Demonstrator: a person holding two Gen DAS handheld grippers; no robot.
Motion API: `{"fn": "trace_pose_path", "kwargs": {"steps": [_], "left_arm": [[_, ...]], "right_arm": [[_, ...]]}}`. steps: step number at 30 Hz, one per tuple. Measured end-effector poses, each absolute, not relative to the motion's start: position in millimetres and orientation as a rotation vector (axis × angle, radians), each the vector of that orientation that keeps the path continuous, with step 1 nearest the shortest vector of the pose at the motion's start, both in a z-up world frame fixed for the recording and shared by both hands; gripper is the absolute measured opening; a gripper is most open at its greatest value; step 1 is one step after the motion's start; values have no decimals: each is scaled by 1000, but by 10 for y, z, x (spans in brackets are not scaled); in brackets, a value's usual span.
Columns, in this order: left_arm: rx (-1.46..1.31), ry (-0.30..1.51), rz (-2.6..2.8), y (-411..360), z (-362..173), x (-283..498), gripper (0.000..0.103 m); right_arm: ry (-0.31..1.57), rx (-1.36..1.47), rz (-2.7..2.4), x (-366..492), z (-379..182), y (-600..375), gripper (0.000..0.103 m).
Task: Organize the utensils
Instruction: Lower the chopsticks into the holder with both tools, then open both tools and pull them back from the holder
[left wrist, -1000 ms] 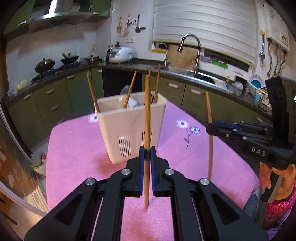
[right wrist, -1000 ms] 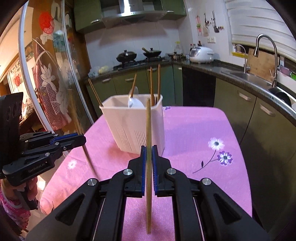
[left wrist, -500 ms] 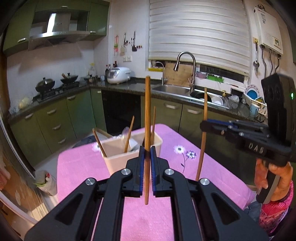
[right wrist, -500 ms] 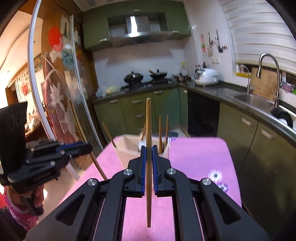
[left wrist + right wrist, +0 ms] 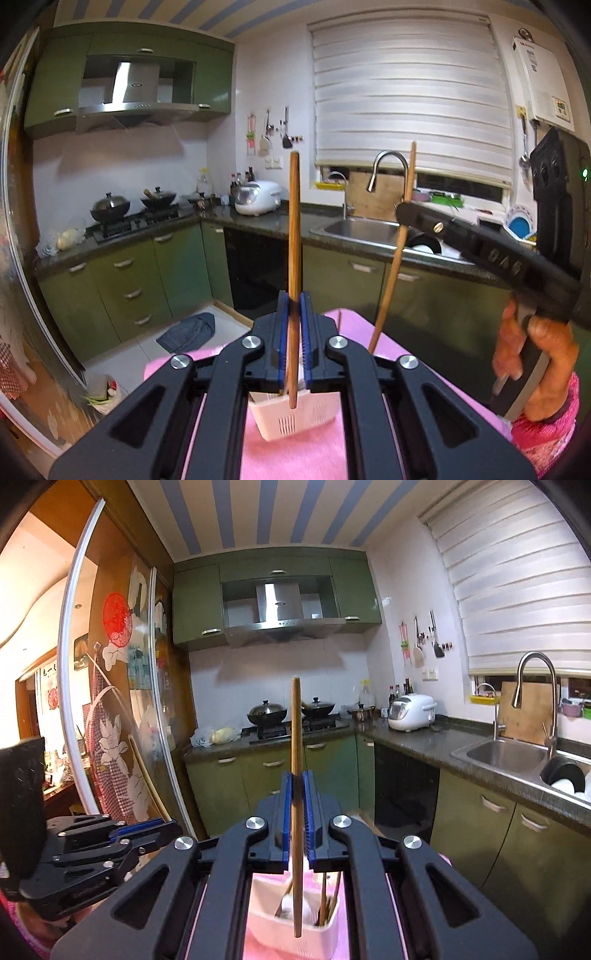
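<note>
My left gripper is shut on an upright wooden chopstick. Its lower tip hangs over the white utensil holder, which shows low between the gripper arms on the pink tablecloth. My right gripper is shut on a second upright chopstick; its tip hangs above the holder, which has several chopsticks and a white spoon inside. In the left wrist view the right gripper appears at the right with its chopstick. In the right wrist view the left gripper shows low at the left.
Green kitchen cabinets and a dark counter with woks, a rice cooker and a sink with a tall faucet lie beyond the table. A hand grips the right gripper's handle. A glass sliding door stands at the left.
Both grippers have risen with their chopsticks and tilted up. The utensil holder has dropped from the middle of each view to the bottom, under the gripper arms.
</note>
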State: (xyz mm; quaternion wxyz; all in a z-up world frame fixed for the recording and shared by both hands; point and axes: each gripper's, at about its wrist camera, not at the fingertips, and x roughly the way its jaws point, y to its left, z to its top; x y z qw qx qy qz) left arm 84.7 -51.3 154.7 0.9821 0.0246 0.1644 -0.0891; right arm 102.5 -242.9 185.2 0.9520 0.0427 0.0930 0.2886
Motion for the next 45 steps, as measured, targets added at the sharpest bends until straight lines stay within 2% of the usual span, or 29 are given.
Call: {"fn": "trace_pose_path", "kwargs": {"steps": [5,9,27,29,30,31,32,33,34,35,36,37,40,42,45], "left_arm": [[69,308,-137,-501,1605,1030,6],[59,346,-127,-491,1456,1238,6],[21,554,-97,-411,281,1574,6],[11,554,-90,-403,227,1560,7],[8,552,-87,-391,199,1543,12],[5,549,-89,-383,183,1523,18],[2,545,-88,-394,170,1501,34],[-11,534,-95,-378,165,1470,44],[-19,529,-100,-375,156,1452,47],[-21,524,-101,-376,159,1433,59],[-12,506,-77,-382,168,1383,79],[-4,482,-60,-398,185,1331,86],[28,429,-40,-431,242,1121,90],[28,416,-45,-457,279,970,96],[30,400,-45,-521,314,707,96]], "right_arm": [[192,67,563,1342,1772,-2200,7],[213,69,541,1561,1567,-2101,7],[372,25,515,1803,361,-1876,7],[370,21,513,1779,278,-1858,18],[369,18,514,1764,270,-1858,33],[363,19,511,1731,248,-1861,43],[356,16,507,1697,236,-1860,44],[351,12,503,1671,226,-1870,45],[350,11,498,1637,208,-1875,52],[350,14,497,1600,204,-1884,55],[350,21,498,1562,198,-1910,60],[346,30,496,1495,185,-1944,63],[323,34,486,1258,202,-2055,69],[309,34,479,1053,210,-2159,74],[285,37,482,666,205,-2336,85]]}}
